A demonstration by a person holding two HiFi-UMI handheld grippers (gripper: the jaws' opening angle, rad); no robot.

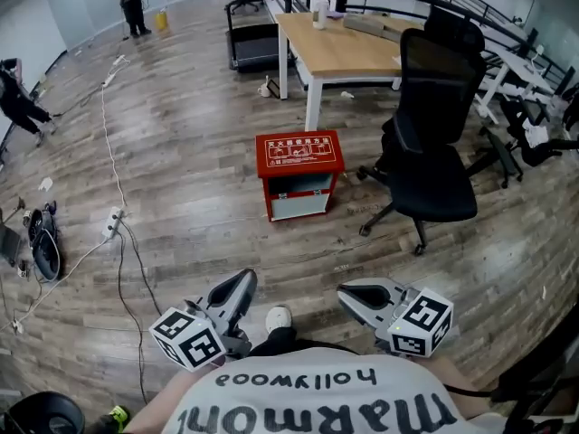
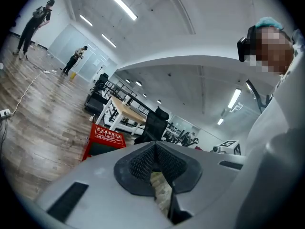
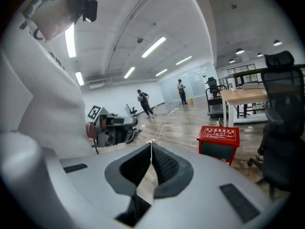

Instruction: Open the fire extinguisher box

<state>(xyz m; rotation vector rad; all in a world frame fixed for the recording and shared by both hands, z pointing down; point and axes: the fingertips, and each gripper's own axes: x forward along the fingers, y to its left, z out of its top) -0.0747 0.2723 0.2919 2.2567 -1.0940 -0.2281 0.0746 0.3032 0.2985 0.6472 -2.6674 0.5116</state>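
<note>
Approach step; nothing touched yet.

- Small red metal fire extinguisher box [image 1: 299, 174], white print on its lid and a pale front panel, stands on the wood-plank floor. It looks closed from here.
- Left gripper [image 1: 241, 283]: well short of the box, on its near side, held close to the body. Jaws pressed together, nothing between the pads.
- Right gripper [image 1: 349, 293]: also on the near side of the box, well apart from it. Jaws closed tip to tip, empty.
- Black swivel office chair [image 1: 432, 143] sits just right of the box. A light wooden desk with white legs [image 1: 336, 47] is beyond the box.

Next, as I judge it: walk up to the box, part one gripper's jaws, and find the lid edge or door latch. No handle can be made out at this range. Watch the chair base beside the box.
</note>
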